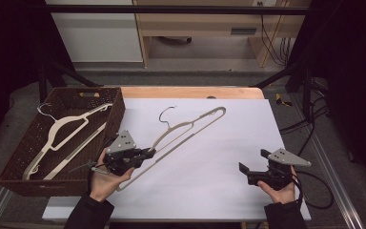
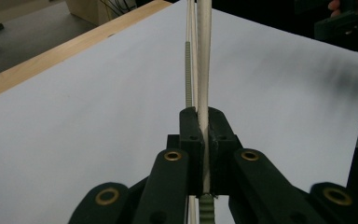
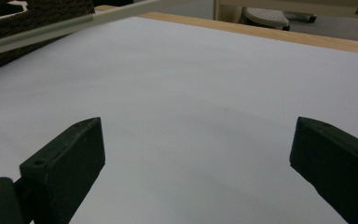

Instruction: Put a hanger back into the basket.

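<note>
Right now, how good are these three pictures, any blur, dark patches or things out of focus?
High view: sharp on the white sheet, dark at both sides. Left gripper view: the left hand-held gripper and the hanger it clamps are crisp; the far corners are dim. Right gripper view: the right hand-held gripper looks soft; background slightly blurred.

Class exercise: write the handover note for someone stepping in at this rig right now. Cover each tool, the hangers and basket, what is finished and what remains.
Left tool: shut on the cream hanger, gripping its lower bar over the white sheet.
Right tool: open, holding nothing, low at the sheet's right side.
Wicker basket: at the table's left, one hanger already inside.
Done: one hanger stowed, it seems.
Left: probably carry the gripped hanger into the basket and release.
</note>
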Demonstrator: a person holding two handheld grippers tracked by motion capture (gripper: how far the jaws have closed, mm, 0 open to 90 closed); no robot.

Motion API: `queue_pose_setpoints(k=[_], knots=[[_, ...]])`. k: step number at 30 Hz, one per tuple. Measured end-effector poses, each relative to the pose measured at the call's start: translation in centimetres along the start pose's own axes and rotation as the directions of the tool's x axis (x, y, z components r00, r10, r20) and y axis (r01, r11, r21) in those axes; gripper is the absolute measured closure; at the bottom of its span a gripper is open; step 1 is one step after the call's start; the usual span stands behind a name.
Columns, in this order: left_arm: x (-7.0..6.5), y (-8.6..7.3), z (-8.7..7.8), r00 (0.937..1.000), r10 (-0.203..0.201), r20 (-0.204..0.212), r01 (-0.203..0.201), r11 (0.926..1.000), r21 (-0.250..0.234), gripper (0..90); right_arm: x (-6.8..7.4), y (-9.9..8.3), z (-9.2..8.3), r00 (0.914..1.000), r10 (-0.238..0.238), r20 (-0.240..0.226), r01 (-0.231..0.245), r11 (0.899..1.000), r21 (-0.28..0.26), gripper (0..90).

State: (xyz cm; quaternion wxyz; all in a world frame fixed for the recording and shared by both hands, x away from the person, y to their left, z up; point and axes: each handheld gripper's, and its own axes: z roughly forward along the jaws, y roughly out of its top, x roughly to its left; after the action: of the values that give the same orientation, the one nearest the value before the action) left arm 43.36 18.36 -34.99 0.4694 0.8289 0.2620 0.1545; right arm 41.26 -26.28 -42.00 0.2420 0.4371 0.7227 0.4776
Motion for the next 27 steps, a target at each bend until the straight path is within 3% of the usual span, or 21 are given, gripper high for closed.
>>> queue_pose_setpoints(k=[13,17,19,20,27], knots=[[1.3,2.3,-4.8,0.9983,0.002,-0.059,-0.007,0.9961,-0.087,86.7,0.2,0.1,-0.1,1.0000,-0.008,-0.004,0.008,1.000,-0.013,1.6],[2.1,3.2,-6.3,0.9971,0.001,-0.076,-0.008,0.9954,-0.096,86.7,0.2,0.2,-0.1,1.0000,-0.004,-0.001,0.004,1.000,-0.018,1.6],[2.3,3.4,-6.6,0.9972,0.006,-0.075,-0.014,0.9949,-0.100,86.7,0.4,0.2,-0.1,0.9996,0.021,-0.015,-0.022,0.999,-0.024,1.6],[2.9,3.9,-7.1,0.9977,0.010,-0.067,-0.016,0.9948,-0.101,86.7,0.2,0.2,-0.1,0.9999,-0.009,-0.005,0.009,1.000,-0.015,1.6],[4.2,5.4,-9.0,0.9944,0.028,-0.102,-0.035,0.9967,-0.073,86.7,0.2,0.2,-0.1,0.9999,-0.011,-0.006,0.011,1.000,-0.013,1.6]])
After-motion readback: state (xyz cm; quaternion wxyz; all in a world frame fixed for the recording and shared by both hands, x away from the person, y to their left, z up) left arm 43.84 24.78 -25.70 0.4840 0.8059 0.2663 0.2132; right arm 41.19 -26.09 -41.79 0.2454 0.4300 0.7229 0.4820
